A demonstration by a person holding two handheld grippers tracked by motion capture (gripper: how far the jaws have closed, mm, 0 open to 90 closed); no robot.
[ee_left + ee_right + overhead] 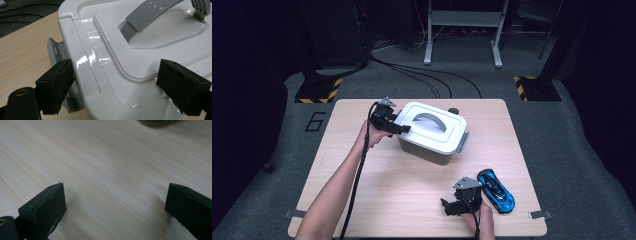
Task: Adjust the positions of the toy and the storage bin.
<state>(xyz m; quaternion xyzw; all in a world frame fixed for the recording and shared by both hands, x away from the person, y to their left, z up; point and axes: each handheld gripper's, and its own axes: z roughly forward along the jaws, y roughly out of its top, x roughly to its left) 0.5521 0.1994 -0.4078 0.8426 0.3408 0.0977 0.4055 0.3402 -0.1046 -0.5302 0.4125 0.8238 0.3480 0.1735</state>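
Note:
A white lidded box with a grey carry handle stands at the middle back of the wooden table. My left gripper is at the box's left end. In the left gripper view its jaws stand apart over the corner of the lid, with the left pad beside the grey side latch. My left gripper is open and grips nothing. My right gripper rests low near the front edge, open over bare wood.
A blue toy car lies just right of the right gripper, near the front right corner. The box has a second grey latch on its right end. Cables and stand legs are on the floor beyond the table.

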